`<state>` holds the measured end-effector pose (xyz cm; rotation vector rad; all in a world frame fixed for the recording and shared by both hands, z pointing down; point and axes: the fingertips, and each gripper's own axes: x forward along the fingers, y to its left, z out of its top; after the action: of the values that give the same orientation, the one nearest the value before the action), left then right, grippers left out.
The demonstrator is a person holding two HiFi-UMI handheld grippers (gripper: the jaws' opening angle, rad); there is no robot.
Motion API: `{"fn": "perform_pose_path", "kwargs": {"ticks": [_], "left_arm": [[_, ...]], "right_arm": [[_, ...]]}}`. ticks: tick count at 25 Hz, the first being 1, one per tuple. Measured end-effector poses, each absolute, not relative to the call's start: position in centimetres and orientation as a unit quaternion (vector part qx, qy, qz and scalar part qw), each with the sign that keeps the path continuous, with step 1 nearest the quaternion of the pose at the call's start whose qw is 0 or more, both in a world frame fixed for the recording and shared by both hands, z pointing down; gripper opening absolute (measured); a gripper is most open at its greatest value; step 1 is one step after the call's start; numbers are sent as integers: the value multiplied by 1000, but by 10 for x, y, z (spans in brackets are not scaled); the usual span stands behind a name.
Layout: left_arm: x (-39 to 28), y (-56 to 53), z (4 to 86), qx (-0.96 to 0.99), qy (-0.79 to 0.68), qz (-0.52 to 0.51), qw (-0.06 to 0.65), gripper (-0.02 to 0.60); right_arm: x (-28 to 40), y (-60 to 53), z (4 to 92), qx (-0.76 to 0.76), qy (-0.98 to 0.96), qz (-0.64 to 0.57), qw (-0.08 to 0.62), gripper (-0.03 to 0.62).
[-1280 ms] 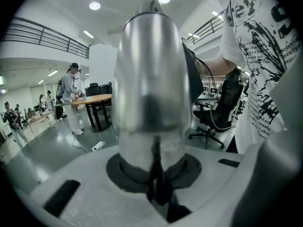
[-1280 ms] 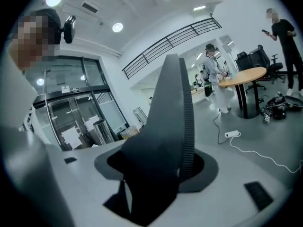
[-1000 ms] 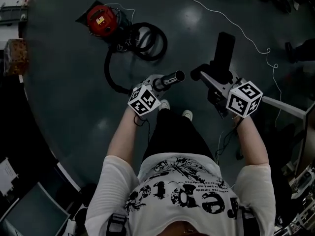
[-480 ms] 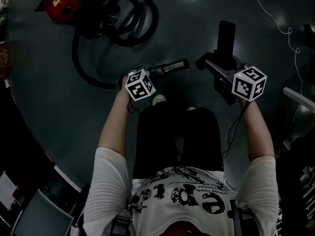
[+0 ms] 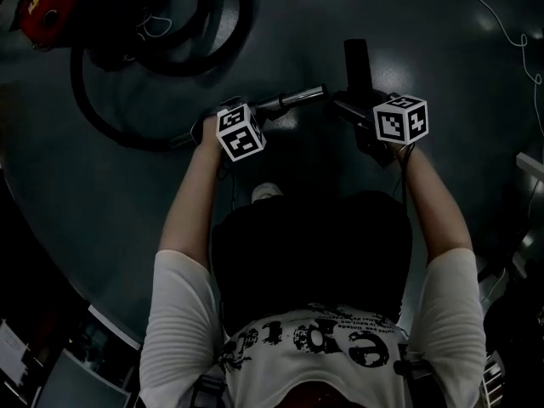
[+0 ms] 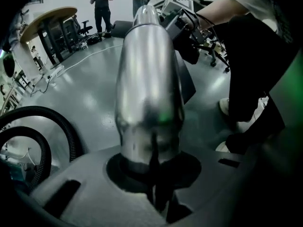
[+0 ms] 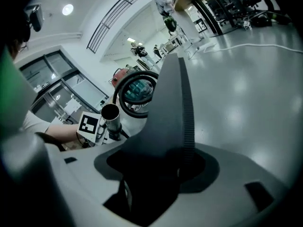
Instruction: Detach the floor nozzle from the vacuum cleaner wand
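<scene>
In the head view my left gripper is shut on the silver wand, which points right, its hose end trailing left. My right gripper is shut on the black floor nozzle. A small gap separates wand tip and nozzle. In the left gripper view the wand rises out of the closed jaws of the left gripper, with the nozzle behind it. In the right gripper view the nozzle sits in the right gripper, and the wand's open end shows at the left.
The black hose loops on the dark floor toward the red vacuum body at the upper left. A white cable runs at the upper right. My shoe is below the wand. Desks, chairs and people stand far off.
Both grippers have sunk toward the floor as the person crouched. The vacuum and hose slid to the view's upper left. Wand and nozzle stay held and apart.
</scene>
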<state>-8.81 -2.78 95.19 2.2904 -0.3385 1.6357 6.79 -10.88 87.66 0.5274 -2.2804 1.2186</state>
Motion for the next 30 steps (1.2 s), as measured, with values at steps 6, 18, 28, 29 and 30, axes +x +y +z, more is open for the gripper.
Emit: {"fn": "perform_pose_path", "kwargs": {"ticks": [6, 18, 28, 29, 30], "left_arm": [[-86, -17, 1011, 770, -98, 602, 187, 58], [-85, -16, 1060, 739, -47, 621, 258, 58], [-80, 0, 1056, 747, -9, 610, 265, 132], [-79, 4, 1053, 747, -3, 608, 269, 177], [-77, 9, 1050, 745, 4, 606, 278, 234]], "right_arm": [[69, -94, 942, 175, -824, 463, 274, 261], [86, -96, 1012, 208, -789, 524, 243, 261], [127, -129, 1019, 308, -808, 342, 367, 460], [130, -132, 1017, 312, -811, 328, 371, 463], [133, -132, 1015, 314, -812, 321, 373, 463]]}}
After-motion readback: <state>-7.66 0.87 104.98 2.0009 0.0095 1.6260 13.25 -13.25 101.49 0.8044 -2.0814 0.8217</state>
